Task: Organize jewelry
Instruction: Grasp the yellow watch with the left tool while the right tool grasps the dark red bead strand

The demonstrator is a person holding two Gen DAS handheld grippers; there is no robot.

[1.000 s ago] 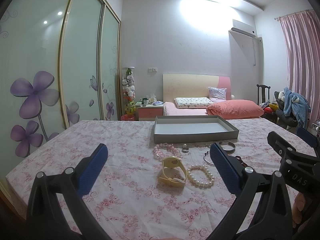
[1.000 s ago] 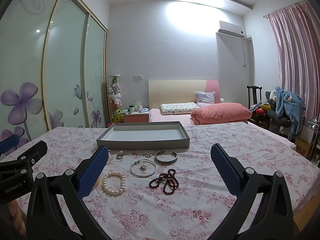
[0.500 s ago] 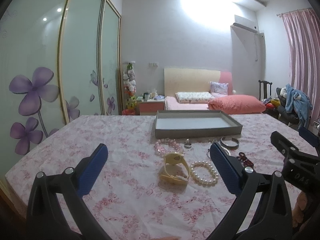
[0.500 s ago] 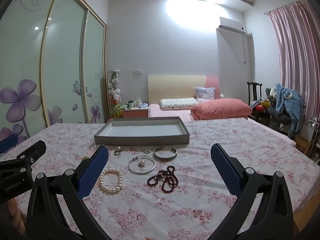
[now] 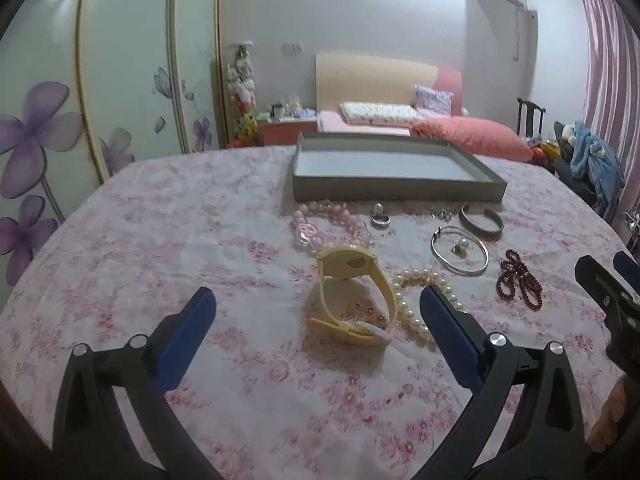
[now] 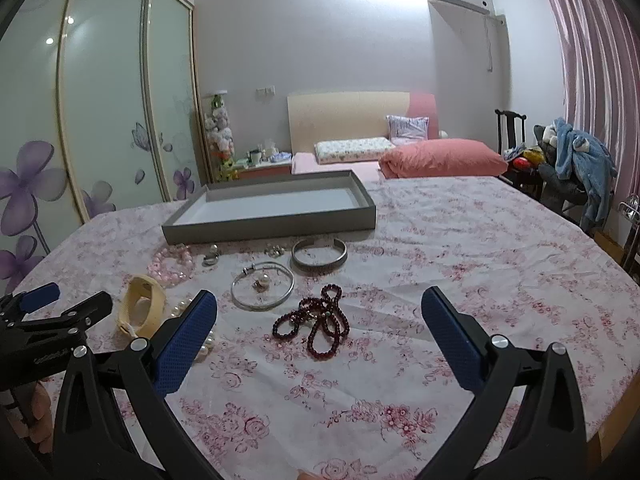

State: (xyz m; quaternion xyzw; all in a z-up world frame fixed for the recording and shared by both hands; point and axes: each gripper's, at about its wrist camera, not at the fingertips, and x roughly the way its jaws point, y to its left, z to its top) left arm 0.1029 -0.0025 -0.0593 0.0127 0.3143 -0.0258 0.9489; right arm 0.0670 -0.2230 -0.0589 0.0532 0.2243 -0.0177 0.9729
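An empty grey tray [image 5: 394, 191] [image 6: 276, 230] sits on the floral tablecloth. In front of it lie a pink bead bracelet [image 5: 320, 229] [image 6: 171, 266], a ring [image 5: 379, 221], a silver cuff [image 5: 480, 225] [image 6: 319, 262], a thin silver bangle [image 5: 460, 262] [image 6: 262, 300], dark red beads [image 5: 518, 280] [image 6: 316, 326], a pearl bracelet [image 5: 416, 304] and a yellow watch [image 5: 352, 292] [image 6: 140, 312]. My left gripper [image 5: 316, 312] is open, just short of the watch. My right gripper [image 6: 320, 316] is open over the red beads.
A bed with a pink pillow [image 6: 440, 158] stands behind the table. A wardrobe with flower doors [image 5: 100, 100] is to the left. A chair with clothes [image 6: 568, 168] is at the right. The table's right edge [image 6: 624, 400] is close.
Both grippers have moved forward and down toward the jewelry. The left one now frames the yellow watch, the right one the red beads. Both stay open.
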